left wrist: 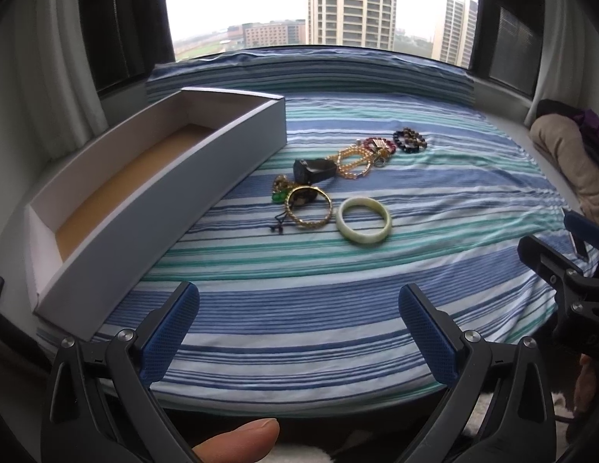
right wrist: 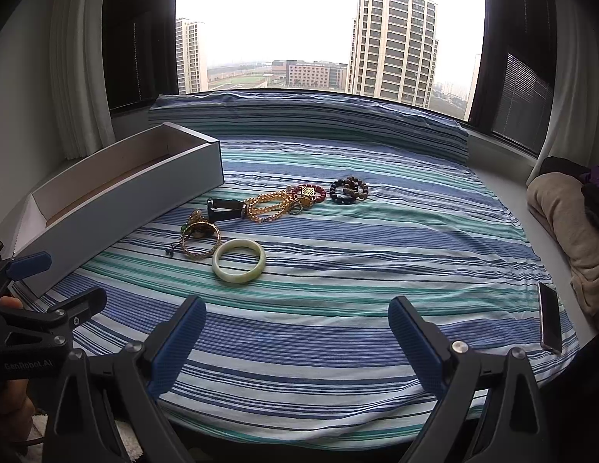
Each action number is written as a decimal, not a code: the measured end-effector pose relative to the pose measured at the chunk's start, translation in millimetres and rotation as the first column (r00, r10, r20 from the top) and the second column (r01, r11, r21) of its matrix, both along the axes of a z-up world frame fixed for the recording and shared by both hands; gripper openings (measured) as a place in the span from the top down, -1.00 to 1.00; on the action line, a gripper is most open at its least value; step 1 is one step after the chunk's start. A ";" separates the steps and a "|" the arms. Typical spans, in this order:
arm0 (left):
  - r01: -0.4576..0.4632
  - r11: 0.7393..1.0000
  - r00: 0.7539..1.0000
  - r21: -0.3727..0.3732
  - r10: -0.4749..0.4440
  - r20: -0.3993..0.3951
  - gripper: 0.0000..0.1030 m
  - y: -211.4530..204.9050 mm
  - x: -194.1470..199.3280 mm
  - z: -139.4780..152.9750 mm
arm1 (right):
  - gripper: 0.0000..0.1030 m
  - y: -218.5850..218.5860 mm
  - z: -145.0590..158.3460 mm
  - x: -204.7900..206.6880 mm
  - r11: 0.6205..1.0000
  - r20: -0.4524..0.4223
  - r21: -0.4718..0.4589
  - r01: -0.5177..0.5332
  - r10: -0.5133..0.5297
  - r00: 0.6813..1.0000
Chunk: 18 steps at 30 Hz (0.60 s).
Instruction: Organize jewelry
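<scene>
Item one: pale green bangle (right wrist: 239, 260), lying flat on the striped bedspread (right wrist: 376, 262), nearest of the lot to my claws. I judged it rigid, smooth, probably stone and so slippery and liable to crack if dropped; best taken across one side of the ring, one pad inside and one outside.

Item two: gold twisted bangle (left wrist: 309, 207), just beside the green one on the box side, resting over a tangle with a green charm (left wrist: 278, 195) and dark cord ends. Stiff, light, I judged; the cord might drag along with it.

Item three: dark watch-like piece (left wrist: 314, 170), beyond the gold bangle. Chunky; the body looked the firmest hold.

Item four: amber bead strands (right wrist: 266, 205), touching a red bead bracelet (right wrist: 309, 193) with a gold clasp. Limp and loose; likely to slump, so pinch a bunched section.

Item five: dark bead bracelets (right wrist: 348, 190), farthest right, slightly apart from the rest.

Receptacle: long open white box (left wrist: 153, 193), empty, along the left of the bed.

My left claw (left wrist: 298, 332) and right claw (right wrist: 297, 341) both stood wide apart, holding nothing, low over the near edge of the bed, well short of the jewelry.
</scene>
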<state>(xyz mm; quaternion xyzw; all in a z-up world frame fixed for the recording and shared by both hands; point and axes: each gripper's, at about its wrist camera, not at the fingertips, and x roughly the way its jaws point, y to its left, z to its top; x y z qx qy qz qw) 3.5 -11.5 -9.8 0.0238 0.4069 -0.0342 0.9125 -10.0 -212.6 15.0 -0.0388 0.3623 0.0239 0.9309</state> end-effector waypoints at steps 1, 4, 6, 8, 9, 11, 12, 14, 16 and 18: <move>0.000 1.000 1.000 0.001 0.000 0.000 -0.99 -0.1 0.0 0.0 | -0.89 0.9 -0.1 0.1 1.000 0.001 -0.001 0.000 0.000 1.000; 0.000 1.000 1.000 0.000 0.000 -0.001 -0.99 0.2 0.1 0.0 | -0.89 0.5 0.2 0.2 1.000 0.002 -0.004 -0.001 0.001 1.000; 0.000 1.000 1.000 -0.001 0.000 -0.001 -0.99 0.1 0.0 -0.1 | -0.89 0.1 0.0 0.1 1.000 0.002 -0.004 -0.001 0.001 1.000; 0.000 1.000 1.000 -0.001 0.000 -0.002 -0.99 0.5 0.0 -0.1 | -0.89 0.0 0.1 0.1 1.000 0.002 -0.004 -0.001 0.001 1.000; -0.001 1.000 1.000 -0.003 0.001 -0.004 -0.99 0.9 0.1 -0.2 | -0.89 -0.1 0.1 0.1 1.000 0.002 -0.004 -0.001 0.001 1.000; -0.004 1.000 1.000 -0.007 0.004 -0.008 -0.99 2.9 0.6 -0.5 | -0.89 0.0 0.3 0.3 1.000 0.001 -0.005 -0.001 0.001 1.000; -0.006 1.000 1.000 -0.007 0.006 -0.010 -0.99 3.5 0.8 -0.6 | -0.89 -0.1 0.5 0.3 1.000 0.002 -0.004 -0.001 0.001 1.000; -0.008 1.000 1.000 -0.010 0.008 -0.010 -0.99 5.0 0.8 -0.7 | -0.89 0.0 0.3 0.7 1.000 0.003 -0.005 0.000 0.000 1.000; -0.012 1.000 1.000 -0.013 0.012 -0.012 -0.99 6.9 0.9 -1.3 | -0.89 0.3 -0.5 1.8 1.000 0.002 -0.004 0.001 -0.001 1.000; -0.017 1.000 1.000 -0.015 0.017 -0.017 -0.99 8.6 1.8 -3.0 | -0.89 1.5 -2.3 2.6 1.000 -0.005 -0.004 -0.001 0.001 1.000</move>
